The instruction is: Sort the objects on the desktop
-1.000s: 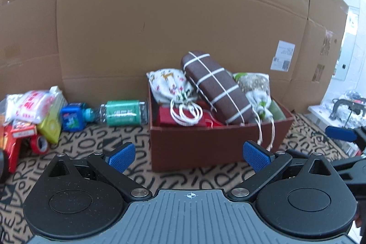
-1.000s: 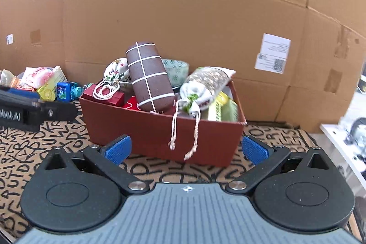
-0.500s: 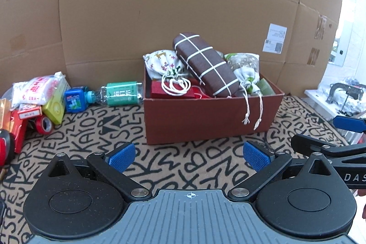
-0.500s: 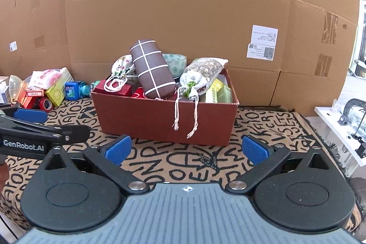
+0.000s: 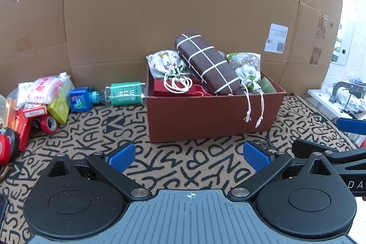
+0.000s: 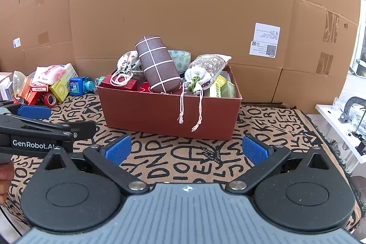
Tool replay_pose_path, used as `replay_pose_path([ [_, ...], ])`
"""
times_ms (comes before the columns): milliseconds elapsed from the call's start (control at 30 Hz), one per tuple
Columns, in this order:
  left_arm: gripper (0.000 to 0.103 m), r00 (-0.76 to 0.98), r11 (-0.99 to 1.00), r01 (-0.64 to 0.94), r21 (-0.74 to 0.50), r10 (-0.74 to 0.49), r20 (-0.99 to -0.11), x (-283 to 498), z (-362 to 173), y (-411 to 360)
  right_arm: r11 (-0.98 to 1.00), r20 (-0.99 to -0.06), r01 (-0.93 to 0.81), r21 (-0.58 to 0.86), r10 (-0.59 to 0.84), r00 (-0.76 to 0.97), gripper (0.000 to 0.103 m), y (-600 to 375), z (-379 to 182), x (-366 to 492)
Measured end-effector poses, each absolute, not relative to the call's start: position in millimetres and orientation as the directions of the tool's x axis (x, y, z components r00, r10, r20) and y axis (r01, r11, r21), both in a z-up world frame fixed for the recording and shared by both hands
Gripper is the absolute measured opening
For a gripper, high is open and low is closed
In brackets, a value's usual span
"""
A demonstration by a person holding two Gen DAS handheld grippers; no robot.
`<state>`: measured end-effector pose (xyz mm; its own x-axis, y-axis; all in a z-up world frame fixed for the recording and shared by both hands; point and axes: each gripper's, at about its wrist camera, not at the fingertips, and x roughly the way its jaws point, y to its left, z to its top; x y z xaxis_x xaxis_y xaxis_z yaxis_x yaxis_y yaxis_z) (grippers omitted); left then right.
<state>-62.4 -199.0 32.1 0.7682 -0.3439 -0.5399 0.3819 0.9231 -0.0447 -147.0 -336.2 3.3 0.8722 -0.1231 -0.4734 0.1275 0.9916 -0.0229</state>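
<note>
A dark red box (image 5: 205, 116) (image 6: 164, 116) stands on the lettered mat, packed with a brown checked case (image 5: 205, 63) (image 6: 157, 63), drawstring pouches (image 5: 167, 63) (image 6: 205, 68) and small cartons. My left gripper (image 5: 188, 156) hangs open and empty over the mat in front of the box. My right gripper (image 6: 185, 149) is also open and empty, a little further back. Loose items lie left of the box: a green-labelled bottle (image 5: 123, 94), a blue container (image 5: 79, 100) (image 6: 76, 85), a yellow carton (image 5: 60, 104), red tape (image 5: 50, 124) and a pink packet (image 5: 40, 88).
Tall cardboard sheets (image 5: 171, 4) wall the back of the mat. A white shelf with metal parts (image 6: 343, 120) stands beyond the mat's right edge. In the right wrist view the left gripper's body (image 6: 41, 129) crosses the left side, with a hand at the edge.
Both grippers have drawn back from the box, which now looks smaller and farther. More mat shows in front. Each gripper has come into the other's view.
</note>
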Motion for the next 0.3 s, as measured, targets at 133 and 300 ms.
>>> replay_pose_path([
  [133, 0.103, 0.763, 0.922, 0.385, -0.054, -0.35, -0.544, -61.8, 32.8, -198.3, 0.992, -0.473, 0.128, -0.014, -0.119, 0.873, 0.102, -336.7, 3.0, -147.9],
  [300, 0.103, 0.766, 0.921, 0.386, -0.047, -0.348, -0.541, -62.9, 32.8, -199.5, 0.991, -0.473, 0.132, -0.016, -0.124, 0.872, 0.102, -336.6, 2.6, -148.3],
])
